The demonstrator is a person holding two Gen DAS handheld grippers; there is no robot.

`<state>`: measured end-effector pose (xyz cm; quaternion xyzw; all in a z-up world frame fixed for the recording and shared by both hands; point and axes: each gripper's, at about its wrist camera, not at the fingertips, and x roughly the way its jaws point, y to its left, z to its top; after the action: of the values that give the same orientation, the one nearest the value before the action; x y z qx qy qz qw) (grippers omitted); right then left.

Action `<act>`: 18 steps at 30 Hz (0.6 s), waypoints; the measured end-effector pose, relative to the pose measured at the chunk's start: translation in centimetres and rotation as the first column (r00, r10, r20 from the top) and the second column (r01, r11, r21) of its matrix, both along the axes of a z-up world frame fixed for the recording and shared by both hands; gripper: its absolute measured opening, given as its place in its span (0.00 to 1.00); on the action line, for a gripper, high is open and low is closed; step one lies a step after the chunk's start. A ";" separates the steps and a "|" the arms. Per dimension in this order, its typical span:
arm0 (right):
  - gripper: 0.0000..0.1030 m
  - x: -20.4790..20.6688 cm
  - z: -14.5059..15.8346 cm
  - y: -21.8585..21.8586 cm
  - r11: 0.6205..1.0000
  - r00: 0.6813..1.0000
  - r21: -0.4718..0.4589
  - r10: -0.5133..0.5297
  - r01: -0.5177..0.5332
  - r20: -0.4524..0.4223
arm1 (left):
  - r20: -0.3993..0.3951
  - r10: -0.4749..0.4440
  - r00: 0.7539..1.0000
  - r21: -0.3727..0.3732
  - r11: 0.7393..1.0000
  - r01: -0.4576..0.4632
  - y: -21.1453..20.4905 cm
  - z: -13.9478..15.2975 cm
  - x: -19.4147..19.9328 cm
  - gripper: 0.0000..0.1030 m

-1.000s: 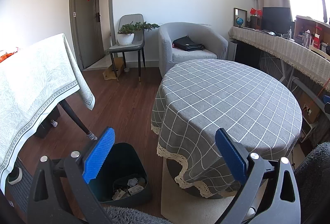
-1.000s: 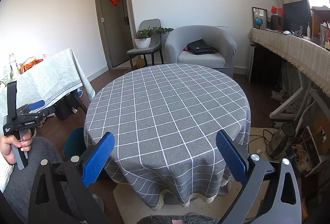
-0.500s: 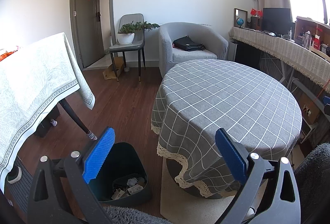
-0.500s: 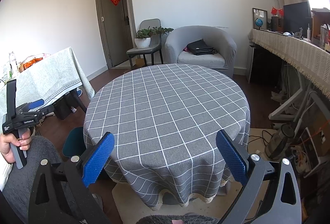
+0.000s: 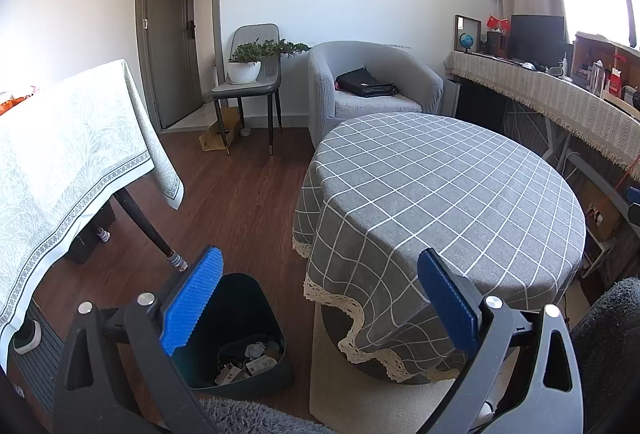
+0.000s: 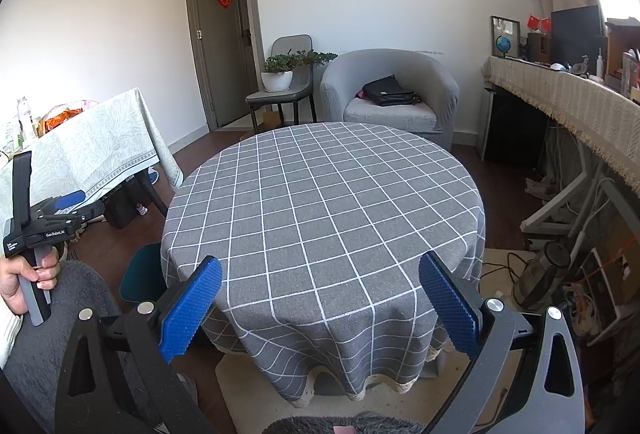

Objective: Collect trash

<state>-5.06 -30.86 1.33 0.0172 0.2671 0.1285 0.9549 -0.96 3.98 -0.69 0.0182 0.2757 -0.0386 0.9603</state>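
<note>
Over the last second nothing has shifted: the left gripper (image 5: 318,298) and right gripper (image 6: 320,304) stay spread wide and empty, the dark plastic bin (image 5: 256,350) holding crumpled paper trash (image 5: 250,356) sits just below-left of the left gripper, and the grey checked round tablecloth (image 6: 320,202) ahead shows no litter, so collecting looks finished

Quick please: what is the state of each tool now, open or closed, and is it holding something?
Left tool: open, holding nothing.
Right tool: open, holding nothing.
</note>
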 end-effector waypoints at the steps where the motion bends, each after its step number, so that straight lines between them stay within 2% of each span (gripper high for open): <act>1: 0.97 0.0 0.0 0.0 1.000 1.000 0.001 0.000 0.000 0.001 | 0.000 -0.001 1.000 0.001 1.000 0.001 0.0 0.0 0.0 0.97; 18: 0.97 -0.1 -0.1 0.0 1.000 1.000 0.006 0.000 0.000 0.000 | -0.002 -0.004 1.000 0.005 1.000 0.004 -0.2 0.0 0.1 0.97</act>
<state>-5.12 -30.88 1.22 0.0201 0.2666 0.1292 0.9549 -0.89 3.82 -0.71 0.0214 0.2767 -0.0400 0.9599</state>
